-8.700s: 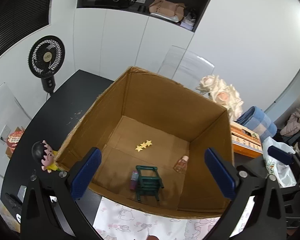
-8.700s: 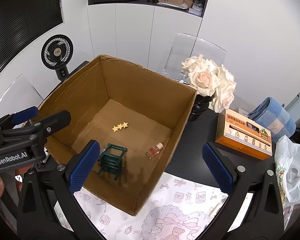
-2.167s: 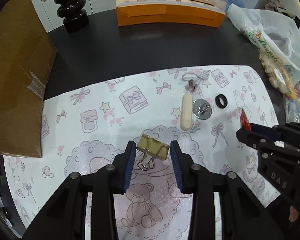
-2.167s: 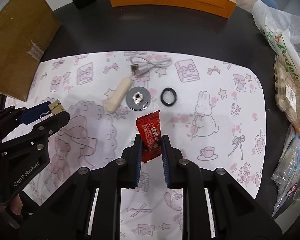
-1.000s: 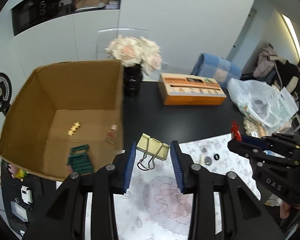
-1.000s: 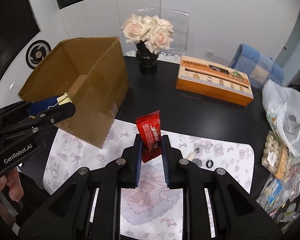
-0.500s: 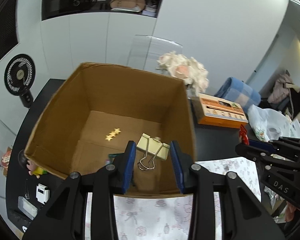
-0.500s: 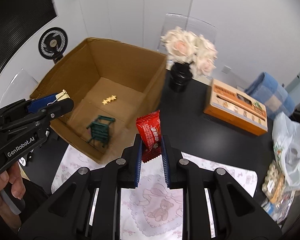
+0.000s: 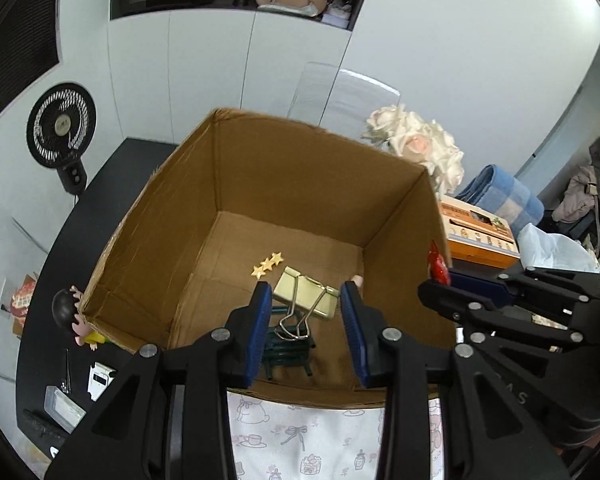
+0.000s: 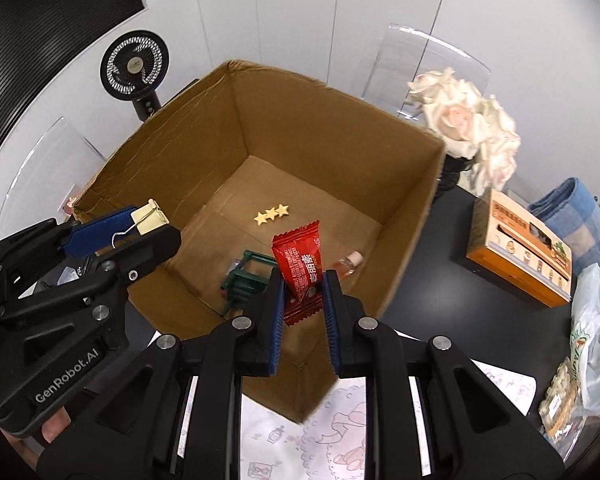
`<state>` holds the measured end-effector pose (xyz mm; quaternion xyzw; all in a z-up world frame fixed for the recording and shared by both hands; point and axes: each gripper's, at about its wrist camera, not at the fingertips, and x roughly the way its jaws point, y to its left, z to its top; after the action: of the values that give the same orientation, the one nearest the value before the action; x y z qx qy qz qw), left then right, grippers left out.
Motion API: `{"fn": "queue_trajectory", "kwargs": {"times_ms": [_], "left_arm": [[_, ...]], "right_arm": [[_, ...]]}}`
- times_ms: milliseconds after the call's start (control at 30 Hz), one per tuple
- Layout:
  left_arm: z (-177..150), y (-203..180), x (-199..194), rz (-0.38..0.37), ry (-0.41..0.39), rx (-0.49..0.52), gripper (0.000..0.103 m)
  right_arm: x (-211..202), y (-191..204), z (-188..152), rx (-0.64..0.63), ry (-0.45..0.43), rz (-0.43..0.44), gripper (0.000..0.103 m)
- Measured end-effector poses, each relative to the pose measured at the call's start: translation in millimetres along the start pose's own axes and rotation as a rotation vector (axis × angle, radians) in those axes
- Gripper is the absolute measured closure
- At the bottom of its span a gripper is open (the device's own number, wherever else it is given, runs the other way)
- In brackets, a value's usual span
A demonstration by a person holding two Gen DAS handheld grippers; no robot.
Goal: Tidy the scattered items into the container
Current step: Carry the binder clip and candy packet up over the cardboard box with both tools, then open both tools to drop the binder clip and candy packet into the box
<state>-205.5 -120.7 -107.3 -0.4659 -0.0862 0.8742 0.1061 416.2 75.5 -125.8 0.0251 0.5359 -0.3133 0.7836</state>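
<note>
Nearest the left wrist camera, the left gripper (image 9: 306,316) has its jaws closed partway on a gold binder clip (image 9: 305,297), the blue pads pressing the clip's ends while its wire handles hang down between them; the clip is held in the air over the near part of the cardboard box (image 9: 260,184). In the right wrist view, the right gripper (image 10: 302,306) has its jaws closed narrowly on a red snack packet (image 10: 300,268), which stands upright between the pads, above the box's near right corner. Under both grippers lies a white mat (image 9: 300,436) printed with pink bows and cups, spread on the black tabletop (image 10: 460,300), and the box's near wall stands at the mat's far edge. On the box floor, close to the near wall, lies a small dark green chair (image 10: 246,276); to its right, by the right wall, a small clear bottle (image 10: 350,262) rests on its side, and farther back toward the middle sits a strip of three gold stars (image 10: 271,214). Outside the box on the left, a small doll figure (image 9: 76,320) sits against the corner. To the right of the box stands a black vase of cream roses (image 10: 468,120), and beyond it an orange carton (image 10: 520,248) with a folded blue checked cloth (image 10: 576,216) behind it. At the far left a black fan (image 10: 134,64) stands against the white wall.
</note>
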Motion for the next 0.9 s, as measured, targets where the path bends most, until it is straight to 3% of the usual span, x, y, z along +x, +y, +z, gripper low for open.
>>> {"fn": "queue_trajectory", "kwargs": {"times_ms": [833, 867, 900], "left_arm": [[0, 12, 6, 0.008, 0.018, -0.035, 0.067], [0, 12, 6, 0.013, 0.013, -0.034, 0.067], [0, 13, 6, 0.023, 0.010, -0.030, 0.058]], "right_arm": [[20, 13, -1, -0.030, 0.024, -0.014, 0.083], [18, 13, -2, -0.030, 0.021, -0.018, 0.082], [16, 11, -3, -0.026, 0.014, -0.028, 0.079]]}}
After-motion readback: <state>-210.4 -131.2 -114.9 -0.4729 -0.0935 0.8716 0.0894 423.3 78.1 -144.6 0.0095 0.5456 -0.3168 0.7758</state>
